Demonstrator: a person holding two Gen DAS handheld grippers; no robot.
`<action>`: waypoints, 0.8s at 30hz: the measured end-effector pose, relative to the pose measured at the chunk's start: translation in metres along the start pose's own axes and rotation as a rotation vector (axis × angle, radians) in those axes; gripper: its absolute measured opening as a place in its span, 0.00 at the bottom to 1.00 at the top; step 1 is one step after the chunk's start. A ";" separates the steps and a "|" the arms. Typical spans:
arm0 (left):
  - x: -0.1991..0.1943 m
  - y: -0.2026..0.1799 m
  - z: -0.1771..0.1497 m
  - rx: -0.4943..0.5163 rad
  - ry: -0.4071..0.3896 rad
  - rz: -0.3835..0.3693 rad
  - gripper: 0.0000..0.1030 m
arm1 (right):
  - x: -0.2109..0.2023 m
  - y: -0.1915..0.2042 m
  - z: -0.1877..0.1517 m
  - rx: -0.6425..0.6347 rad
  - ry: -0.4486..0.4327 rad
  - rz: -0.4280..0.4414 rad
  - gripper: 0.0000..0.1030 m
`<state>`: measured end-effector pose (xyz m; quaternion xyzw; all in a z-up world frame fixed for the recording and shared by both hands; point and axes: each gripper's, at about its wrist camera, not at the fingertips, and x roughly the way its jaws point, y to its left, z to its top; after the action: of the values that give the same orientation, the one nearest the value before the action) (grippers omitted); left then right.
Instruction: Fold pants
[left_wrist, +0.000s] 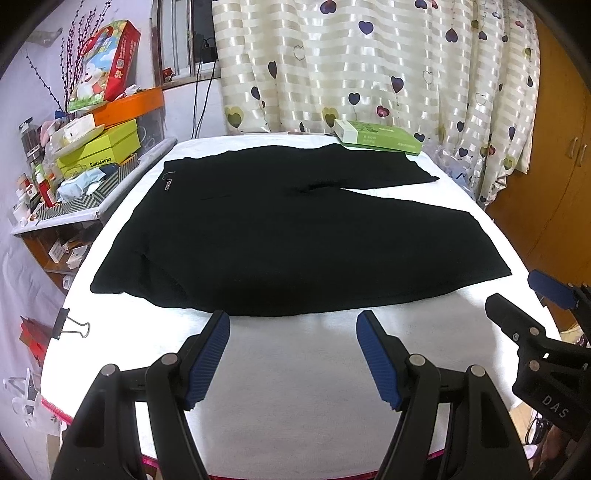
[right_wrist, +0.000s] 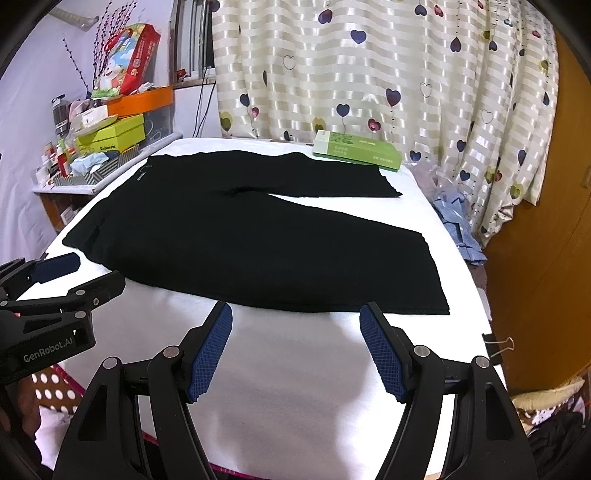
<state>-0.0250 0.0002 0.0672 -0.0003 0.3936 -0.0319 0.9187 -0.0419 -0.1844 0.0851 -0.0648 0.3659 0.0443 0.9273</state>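
Pants (left_wrist: 280, 229): black, spread flat on the white table (left_wrist: 295, 369), waistband to the left, 2 legs running right and splayed apart in a V. No fold made yet.
Far leg: its outer edge lies just beside, perhaps touching, a green box (left_wrist: 376, 137) at the table's back edge.
Left gripper (left_wrist: 291, 321): fingers spread wide, nothing between them, held above bare table just short of the near edge of the pants, toward the waist end.
Right gripper (right_wrist: 295, 314): fingers likewise spread and empty, just short of the near leg's edge, toward the hem end.
Reason for placement: judged, the 2 grippers sit side by side along the near edge so each can pinch 1 point and carry the near leg over onto the far leg.
Clip (left_wrist: 70, 325): pinches the cloth at the table's left edge, apparently to keep the cover from sliding.
Risk: dark fabric hides layers; a pinch may catch the cover too.
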 end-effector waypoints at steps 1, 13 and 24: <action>0.001 0.001 0.000 -0.001 0.002 -0.001 0.71 | 0.001 0.001 0.000 -0.002 0.002 0.001 0.70; 0.019 0.007 0.008 -0.011 0.029 -0.003 0.71 | 0.023 0.001 0.007 -0.015 0.035 0.015 0.70; 0.041 0.017 0.024 -0.012 0.049 0.002 0.71 | 0.050 0.001 0.017 -0.039 0.066 0.058 0.70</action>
<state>0.0214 0.0139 0.0539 -0.0045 0.4160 -0.0286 0.9089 0.0056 -0.1787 0.0629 -0.0739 0.3969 0.0762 0.9117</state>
